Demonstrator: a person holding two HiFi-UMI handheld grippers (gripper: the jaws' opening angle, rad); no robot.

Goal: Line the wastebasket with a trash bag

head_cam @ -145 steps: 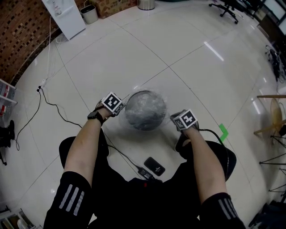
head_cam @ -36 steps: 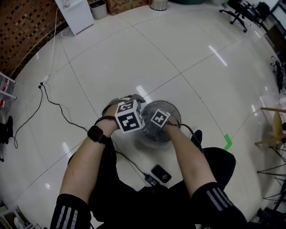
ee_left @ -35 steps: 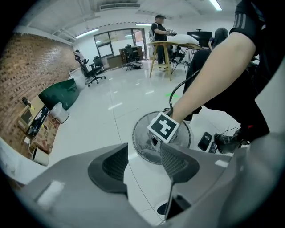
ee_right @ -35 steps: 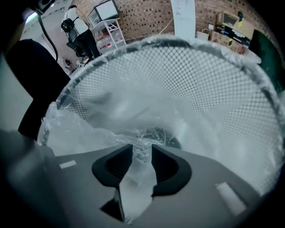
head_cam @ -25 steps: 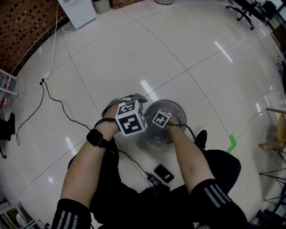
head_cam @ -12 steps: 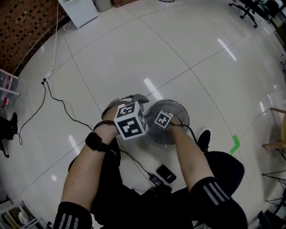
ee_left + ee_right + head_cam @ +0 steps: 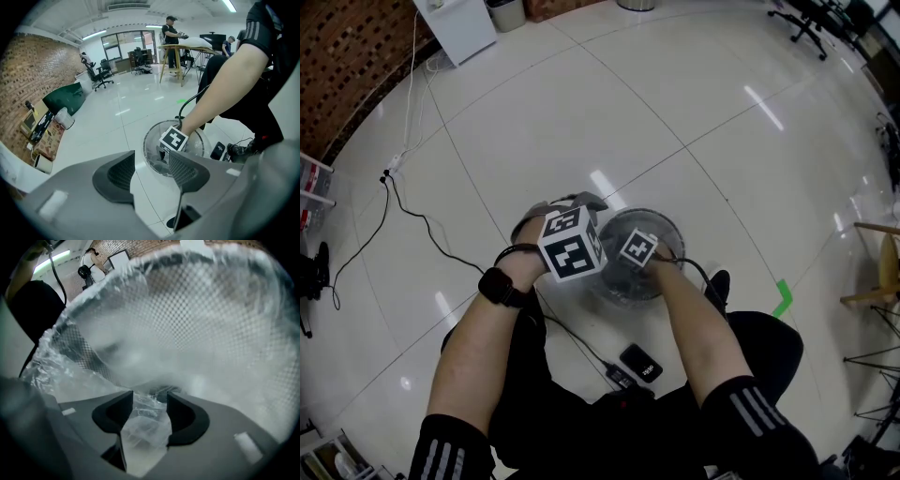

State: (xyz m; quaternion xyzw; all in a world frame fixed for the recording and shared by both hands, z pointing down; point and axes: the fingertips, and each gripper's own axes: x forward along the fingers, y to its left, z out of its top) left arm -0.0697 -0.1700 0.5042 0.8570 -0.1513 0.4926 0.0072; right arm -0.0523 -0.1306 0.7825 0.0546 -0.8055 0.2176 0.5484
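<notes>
A round wire-mesh wastebasket (image 7: 667,228) stands on the floor between the person's feet, with a clear trash bag (image 7: 140,425) inside it and over its rim. My right gripper (image 7: 630,270) reaches down into the basket. Its jaws have just been opening and stand apart, with a loose fold of the clear film between them (image 7: 150,408). The mesh wall (image 7: 215,329) fills that view behind the film. My left gripper (image 7: 567,205) hovers over the basket's left side, open with nothing between its fingers (image 7: 152,168). The left gripper view also shows the basket (image 7: 151,140).
A black phone (image 7: 639,363) and a plugged cable lie on the white tiled floor near the person's legs. Another black cable (image 7: 412,220) runs off to the left. Green tape (image 7: 783,298) marks the floor on the right. Tables and people stand far off (image 7: 173,33).
Several seconds ago both grippers flanked the basket. Now the right one is down inside it and the left is above its left edge. Over the last second the right marker cube rose slightly.
</notes>
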